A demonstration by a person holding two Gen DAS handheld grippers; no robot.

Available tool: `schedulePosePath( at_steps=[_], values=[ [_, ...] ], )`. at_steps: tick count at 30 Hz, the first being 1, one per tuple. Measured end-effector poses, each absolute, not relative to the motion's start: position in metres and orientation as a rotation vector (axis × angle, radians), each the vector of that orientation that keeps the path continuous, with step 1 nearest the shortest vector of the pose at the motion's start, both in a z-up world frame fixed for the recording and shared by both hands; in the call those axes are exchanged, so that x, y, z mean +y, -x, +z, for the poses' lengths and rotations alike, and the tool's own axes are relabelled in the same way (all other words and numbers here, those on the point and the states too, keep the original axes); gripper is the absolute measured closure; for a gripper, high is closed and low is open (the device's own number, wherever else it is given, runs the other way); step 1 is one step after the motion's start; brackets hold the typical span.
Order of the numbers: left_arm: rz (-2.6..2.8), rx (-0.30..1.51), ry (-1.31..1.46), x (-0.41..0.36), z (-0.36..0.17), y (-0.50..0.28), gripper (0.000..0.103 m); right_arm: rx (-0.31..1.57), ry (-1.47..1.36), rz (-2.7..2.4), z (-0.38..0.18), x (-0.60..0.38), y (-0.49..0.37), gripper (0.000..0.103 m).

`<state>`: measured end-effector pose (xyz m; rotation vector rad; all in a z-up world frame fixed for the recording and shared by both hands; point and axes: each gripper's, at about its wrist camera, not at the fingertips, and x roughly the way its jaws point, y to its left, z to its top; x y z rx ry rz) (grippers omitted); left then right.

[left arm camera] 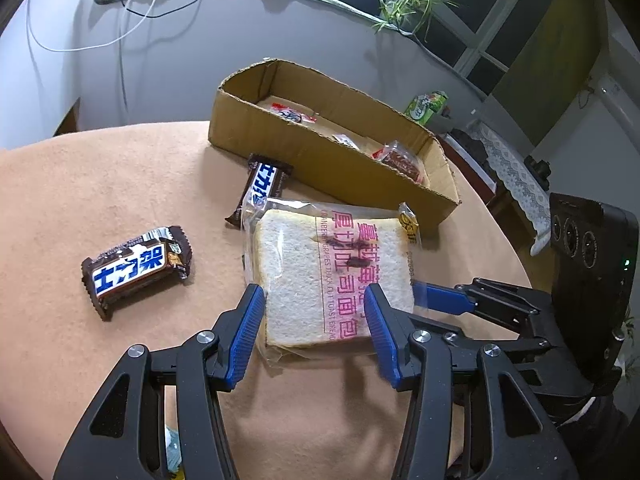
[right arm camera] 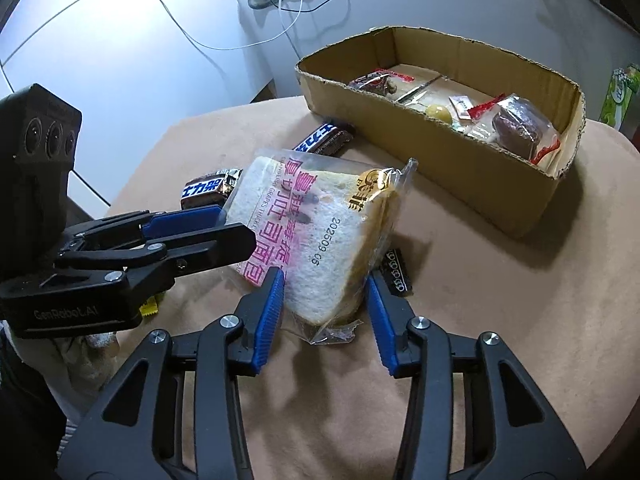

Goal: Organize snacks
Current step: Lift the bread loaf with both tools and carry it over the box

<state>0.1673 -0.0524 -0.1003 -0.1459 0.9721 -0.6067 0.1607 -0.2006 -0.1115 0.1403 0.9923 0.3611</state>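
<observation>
A bagged slice of toast bread [left arm camera: 332,276] with pink print lies tilted on the tan table. My left gripper [left arm camera: 314,300] straddles its near edge, and both pads touch the bag. My right gripper [right arm camera: 326,284] straddles another corner of the same bread [right arm camera: 320,232], its pads against the bag. In the left wrist view the right gripper [left arm camera: 440,300] comes in from the right. Two brown chocolate bars [left arm camera: 136,268] [left arm camera: 262,188] lie to the left. A cardboard box [left arm camera: 320,152] behind holds several wrapped snacks.
A small dark packet [right arm camera: 396,272] lies under the bread's right side. A yellow wrapper [right arm camera: 148,308] lies at the left under the other gripper. A green carton [right arm camera: 620,96] stands beyond the box. Cables hang on the wall behind.
</observation>
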Motion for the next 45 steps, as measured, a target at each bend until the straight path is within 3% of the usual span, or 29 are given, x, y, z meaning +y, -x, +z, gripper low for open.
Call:
schedulePosePath(
  at_steps=[23,45],
  values=[
    [-0.645,0.829,0.123,-0.087,-0.033,-0.199,0.053,0.830,-0.068,0.309,-0.017,-0.238,-0.204,0.059],
    [-0.634,0.878,0.113,-0.137,-0.042,-0.280,0.053,0.860,-0.120,0.296,-0.034,-0.291,-0.300,0.059]
  ],
)
